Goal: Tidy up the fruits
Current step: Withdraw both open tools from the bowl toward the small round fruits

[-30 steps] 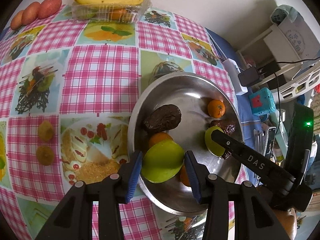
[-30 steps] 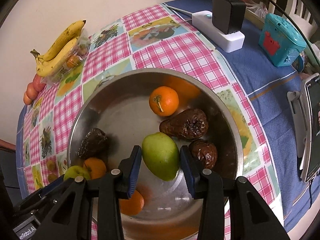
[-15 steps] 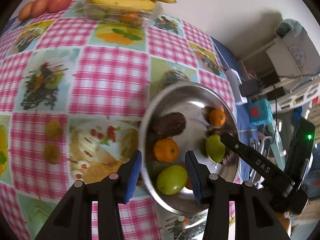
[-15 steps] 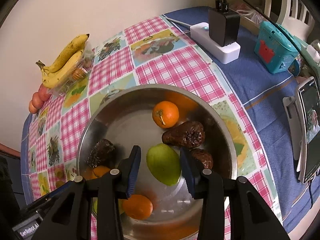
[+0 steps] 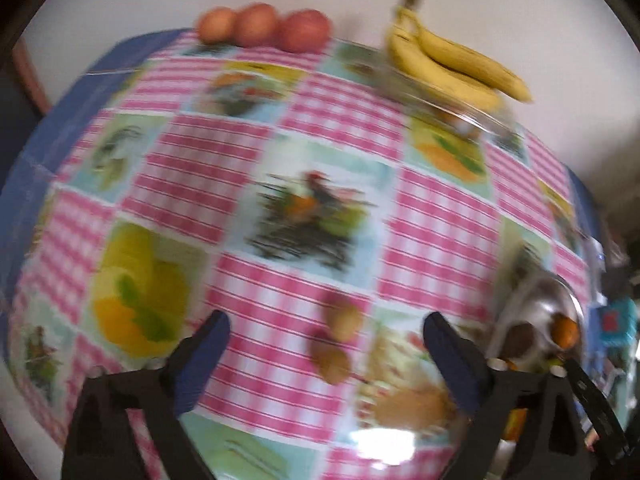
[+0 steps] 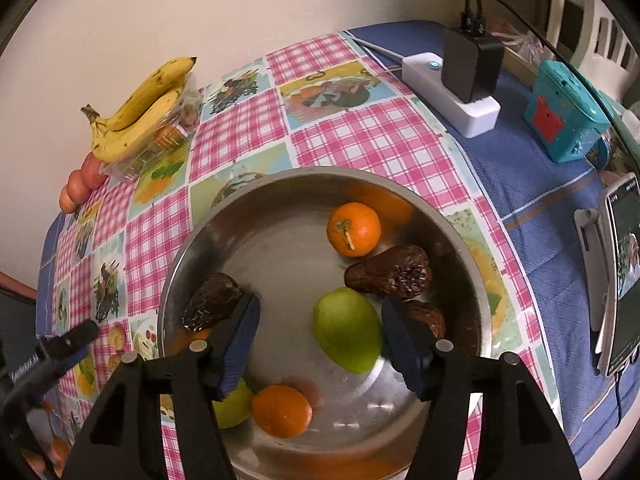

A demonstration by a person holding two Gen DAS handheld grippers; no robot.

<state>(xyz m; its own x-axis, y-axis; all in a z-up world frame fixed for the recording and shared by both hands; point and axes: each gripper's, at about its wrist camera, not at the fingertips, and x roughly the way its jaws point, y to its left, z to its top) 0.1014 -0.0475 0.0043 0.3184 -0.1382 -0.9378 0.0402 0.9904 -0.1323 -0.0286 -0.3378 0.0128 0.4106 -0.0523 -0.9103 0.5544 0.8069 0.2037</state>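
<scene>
A steel bowl (image 6: 192, 256) holds two green fruits, oranges and dark wrinkled fruits. My right gripper (image 6: 320, 344) is open above the bowl, with a green fruit (image 6: 347, 334) lying loose between its fingers. An orange (image 6: 353, 229) and a dark fruit (image 6: 390, 276) lie behind it. My left gripper (image 5: 326, 354) is open and empty over the checked tablecloth, with two small brown fruits (image 5: 336, 340) between its fingers. The bowl (image 5: 540, 296) shows at the right edge of the blurred left wrist view.
Bananas (image 5: 452, 64) on a clear plastic box and three reddish fruits (image 5: 264, 28) lie by the wall. A white power strip with a black charger (image 6: 460, 84), a teal box (image 6: 564, 120) and a phone on a stand (image 6: 620, 276) sit on the blue cloth at right.
Both grippers let go of their green fruits in the bowl and opened wide. My left gripper swung left, away from the bowl, over the tablecloth. My right gripper rose slightly.
</scene>
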